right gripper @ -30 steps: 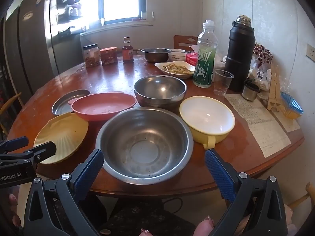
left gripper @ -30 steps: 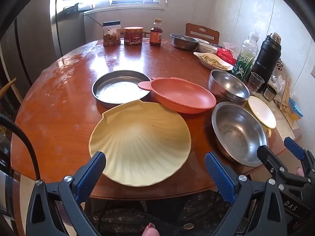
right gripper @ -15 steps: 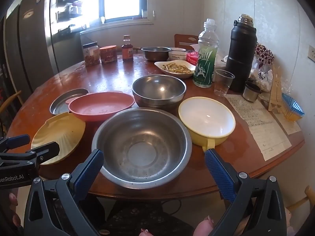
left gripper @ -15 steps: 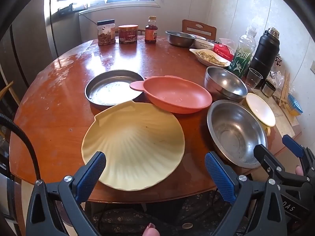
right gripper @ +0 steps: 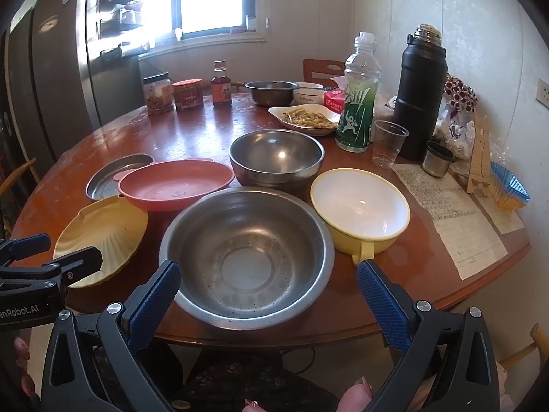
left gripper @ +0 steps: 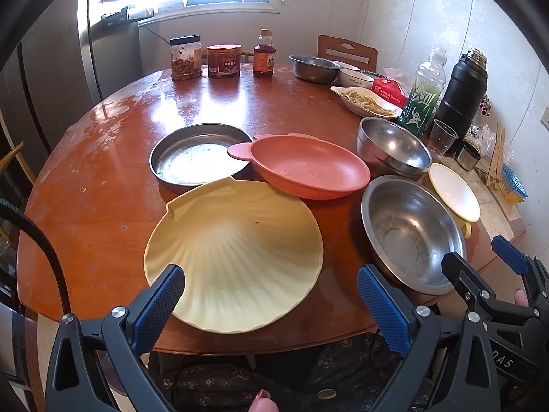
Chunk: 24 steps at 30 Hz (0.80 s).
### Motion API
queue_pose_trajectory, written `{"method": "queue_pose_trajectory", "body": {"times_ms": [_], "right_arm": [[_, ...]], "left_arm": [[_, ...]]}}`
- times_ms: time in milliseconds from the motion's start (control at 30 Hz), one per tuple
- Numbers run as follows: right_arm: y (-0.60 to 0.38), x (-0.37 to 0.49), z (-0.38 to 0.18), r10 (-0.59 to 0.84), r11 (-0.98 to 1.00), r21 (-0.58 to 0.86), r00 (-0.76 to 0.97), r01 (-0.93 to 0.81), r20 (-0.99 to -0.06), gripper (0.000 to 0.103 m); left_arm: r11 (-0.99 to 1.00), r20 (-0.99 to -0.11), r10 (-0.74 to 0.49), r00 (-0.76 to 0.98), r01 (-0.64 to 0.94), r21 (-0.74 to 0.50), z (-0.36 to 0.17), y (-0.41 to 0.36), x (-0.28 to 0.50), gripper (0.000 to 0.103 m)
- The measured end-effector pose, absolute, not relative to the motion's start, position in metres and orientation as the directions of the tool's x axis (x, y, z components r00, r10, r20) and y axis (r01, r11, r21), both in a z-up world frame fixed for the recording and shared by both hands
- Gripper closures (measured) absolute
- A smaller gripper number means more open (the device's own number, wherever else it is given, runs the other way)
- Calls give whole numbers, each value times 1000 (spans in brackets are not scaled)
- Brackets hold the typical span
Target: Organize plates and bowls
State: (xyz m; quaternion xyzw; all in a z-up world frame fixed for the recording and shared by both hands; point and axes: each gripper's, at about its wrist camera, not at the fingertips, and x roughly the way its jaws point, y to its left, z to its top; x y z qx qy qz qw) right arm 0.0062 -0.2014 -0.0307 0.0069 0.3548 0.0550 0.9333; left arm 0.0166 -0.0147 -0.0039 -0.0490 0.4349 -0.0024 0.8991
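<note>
Steel makes the big bowl [right gripper: 246, 257] near your edge of the tabletop [right gripper: 192, 130] hard and slippery, and the yellow shell plate [left gripper: 233, 257] beside it looks light, so with both tongs, left [left gripper: 271, 295] and right [right gripper: 267, 292], wide apart and empty, pinch each by its thin rim.

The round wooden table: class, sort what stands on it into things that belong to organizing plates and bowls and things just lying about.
Belonging to the job:
shell-shaped yellow plate
pink plastic dish
flat steel pan
large steel bowl
smaller steel bowl
yellow handled bowl

Just lying about:
black thermos flask
green drink bottle
clear plastic cup
three jars and bottles
printed paper sheets
</note>
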Motion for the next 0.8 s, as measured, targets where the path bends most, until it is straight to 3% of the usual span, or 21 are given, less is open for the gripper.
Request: {"method": "queue_pose_trajectory", "body": {"times_ms": [800], "right_arm": [[-197, 12, -31, 113, 993, 49, 732, -108, -672, 1]], "left_arm": [[996, -791, -45, 610, -30, -79, -4, -17, 22, 2]]}}
